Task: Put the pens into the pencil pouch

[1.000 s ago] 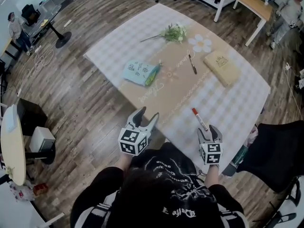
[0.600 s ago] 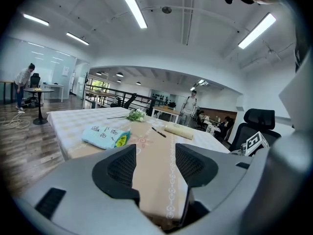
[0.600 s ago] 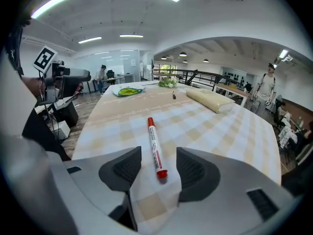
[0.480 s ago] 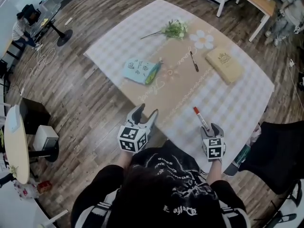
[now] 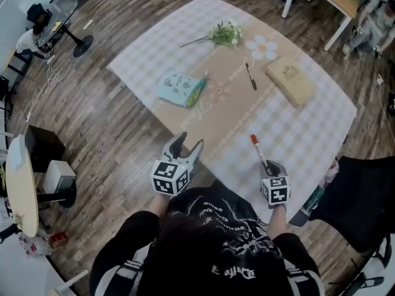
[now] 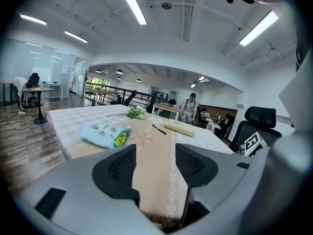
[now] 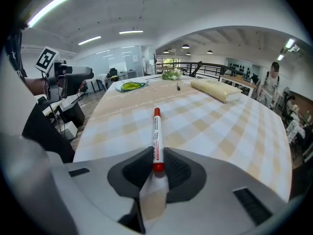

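Note:
A red-capped white marker [image 5: 259, 153] lies on the checked tablecloth near the front edge. Its near end sits between the pads of my right gripper [image 5: 270, 167], whose jaws are closing and touch it on both sides. In the right gripper view the marker [image 7: 156, 136] points straight away from the right gripper [image 7: 156, 166]. My left gripper [image 5: 187, 147] hovers open and empty at the table's front edge, as the left gripper view [image 6: 155, 163] confirms. The light-blue pencil pouch [image 5: 179, 90] with a green opening lies at mid-left. A black pen [image 5: 249, 76] lies farther back.
A tan book [image 5: 290, 81] lies at the back right, and a sprig of flowers [image 5: 223, 36] at the far end. A black chair [image 5: 364, 196] stands beside the table's right corner. The table [image 5: 321, 134] stands on wooden floor.
My right gripper has sunk slightly onto the marker's near end and its jaws have narrowed from wide open to touching it. The left gripper has stayed in place.

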{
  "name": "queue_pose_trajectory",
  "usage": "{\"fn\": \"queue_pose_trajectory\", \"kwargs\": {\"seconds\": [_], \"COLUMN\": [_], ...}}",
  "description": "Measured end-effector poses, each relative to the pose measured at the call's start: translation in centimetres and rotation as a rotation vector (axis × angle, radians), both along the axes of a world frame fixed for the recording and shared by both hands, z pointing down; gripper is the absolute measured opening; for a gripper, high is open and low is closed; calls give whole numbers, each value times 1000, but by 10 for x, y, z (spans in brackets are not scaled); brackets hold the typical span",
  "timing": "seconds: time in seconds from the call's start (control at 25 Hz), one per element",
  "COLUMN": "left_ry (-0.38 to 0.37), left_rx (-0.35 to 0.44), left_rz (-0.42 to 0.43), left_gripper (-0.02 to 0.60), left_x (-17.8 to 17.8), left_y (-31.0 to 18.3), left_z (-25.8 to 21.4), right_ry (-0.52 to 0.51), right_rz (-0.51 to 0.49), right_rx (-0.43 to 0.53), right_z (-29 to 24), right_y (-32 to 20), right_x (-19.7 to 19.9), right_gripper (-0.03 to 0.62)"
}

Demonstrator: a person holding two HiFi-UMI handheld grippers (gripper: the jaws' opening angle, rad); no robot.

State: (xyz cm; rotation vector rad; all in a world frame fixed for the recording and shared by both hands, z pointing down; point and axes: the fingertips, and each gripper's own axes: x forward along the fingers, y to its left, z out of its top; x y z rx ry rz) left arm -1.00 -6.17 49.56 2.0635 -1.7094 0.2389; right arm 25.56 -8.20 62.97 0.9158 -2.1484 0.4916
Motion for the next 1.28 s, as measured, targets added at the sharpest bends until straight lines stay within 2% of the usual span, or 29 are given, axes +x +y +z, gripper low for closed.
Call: {"fn": "queue_pose_trajectory", "kwargs": {"seconds": [0.2,0.44,0.8,1.08,1.28], "left_ry": [-4,-28,-166,-304,-347], "left_rx": [0,21,3,-66,-150], "left_rz": [2,-17,-83,-99,-64], "left_gripper": [253,252,252,252,249], "left_x": [2,-4,-28,-49,-64], "left_y": [-7,-23,-78,-112,-128], "left_z": [-1,-7,-12,-1,22], "right_ry": [-14,-95,-168,-204,-190], "right_rz": [5,31,-47,-90,-72], "right_rx": [16,87,63,69,56], "right_z": [-6,-41,-49,-48,-46], "right_y": [-5,-23,-28,-38,-37], "right_x": [2,-9,-40,-54,-57], "right_gripper": [75,75,75,76,76]}}
